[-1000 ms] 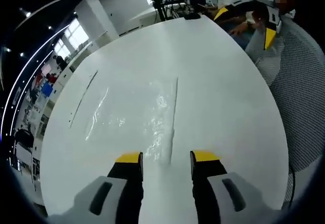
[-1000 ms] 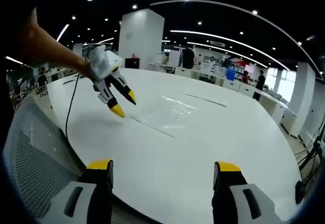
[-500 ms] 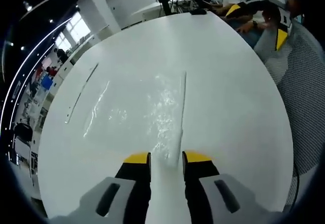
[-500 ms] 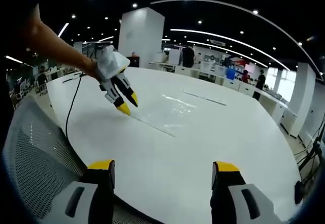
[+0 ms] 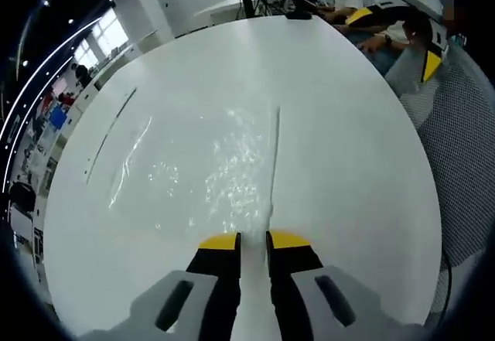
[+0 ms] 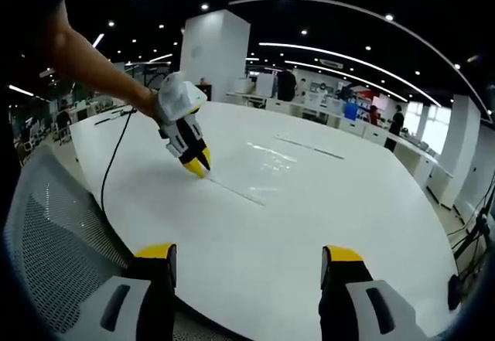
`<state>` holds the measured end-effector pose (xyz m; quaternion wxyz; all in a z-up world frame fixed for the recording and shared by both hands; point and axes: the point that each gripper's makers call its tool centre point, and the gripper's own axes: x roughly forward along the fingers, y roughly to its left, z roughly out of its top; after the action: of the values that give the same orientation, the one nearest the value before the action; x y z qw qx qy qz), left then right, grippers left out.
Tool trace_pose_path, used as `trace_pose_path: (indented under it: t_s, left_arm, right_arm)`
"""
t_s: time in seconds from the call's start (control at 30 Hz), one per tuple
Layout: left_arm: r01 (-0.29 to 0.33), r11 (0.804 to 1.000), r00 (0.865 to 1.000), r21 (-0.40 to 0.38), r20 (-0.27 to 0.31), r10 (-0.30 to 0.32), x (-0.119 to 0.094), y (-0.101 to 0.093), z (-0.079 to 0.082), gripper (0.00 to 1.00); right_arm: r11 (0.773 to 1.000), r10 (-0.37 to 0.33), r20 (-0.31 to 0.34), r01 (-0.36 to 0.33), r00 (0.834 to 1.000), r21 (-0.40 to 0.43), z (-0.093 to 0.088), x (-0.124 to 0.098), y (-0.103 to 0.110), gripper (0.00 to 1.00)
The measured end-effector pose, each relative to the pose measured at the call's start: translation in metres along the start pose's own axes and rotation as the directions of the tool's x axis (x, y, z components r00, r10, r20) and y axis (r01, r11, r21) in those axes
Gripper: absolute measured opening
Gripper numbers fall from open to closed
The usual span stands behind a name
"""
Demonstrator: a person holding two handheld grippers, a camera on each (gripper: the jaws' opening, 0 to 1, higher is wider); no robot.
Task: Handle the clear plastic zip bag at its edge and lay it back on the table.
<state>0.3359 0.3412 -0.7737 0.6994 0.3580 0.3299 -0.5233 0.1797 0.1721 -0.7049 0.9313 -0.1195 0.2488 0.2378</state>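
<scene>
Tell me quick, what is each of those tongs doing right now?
Left tongs: closed on the near edge of the clear plastic zip bag lying on the round white table.
Right tongs: open, holding nothing.

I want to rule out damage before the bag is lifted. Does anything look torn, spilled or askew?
Nothing stands out. The clear zip bag lies flat on the white table, wrinkled but with no visible tear. The left gripper is shut on its near edge; the right gripper hangs open.
</scene>
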Motion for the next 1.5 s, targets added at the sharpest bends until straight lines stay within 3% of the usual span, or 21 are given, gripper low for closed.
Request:
trace_pose_path:
  t_s: [0.13,0.37,0.7,1.1,1.27,1.5]
  left_arm:
    - [0.038,0.999,0.999,-0.035,-0.008,-0.038,0.003,-0.001,0.000,0.04]
    - [0.048,0.995,0.999,-0.093,-0.007,-0.049,0.007,0.004,-0.003,0.03]
    - [0.022,0.997,1.000,-0.069,0.011,-0.021,0.000,-0.001,-0.007,0.00]
    - [0.020,0.999,1.000,-0.044,-0.015,-0.020,-0.014,-0.016,-0.018,0.00]
    - [0.018,0.999,1.000,-0.035,-0.016,-0.019,-0.018,-0.019,-0.018,0.00]
    - [0.000,1.000,1.000,-0.011,-0.004,0.000,-0.027,-0.026,-0.015,0.00]
  right_arm:
    - [1.000,0.002,-0.003,-0.002,1.000,-0.002,0.000,0.000,0.000,0.75]
    - [1.000,0.001,-0.003,-0.001,1.000,0.000,0.000,0.000,0.000,0.74]
    - [1.000,-0.001,0.002,0.001,1.000,0.000,0.001,-0.001,0.000,0.74]
    - [1.000,0.006,-0.002,-0.006,1.000,-0.014,0.001,0.000,0.001,0.74]
    - [1.000,0.031,0.004,-0.031,1.000,-0.001,0.003,0.001,0.005,0.83]
    - [0.999,0.038,0.010,-0.038,0.999,-0.008,0.005,0.000,0.005,0.83]
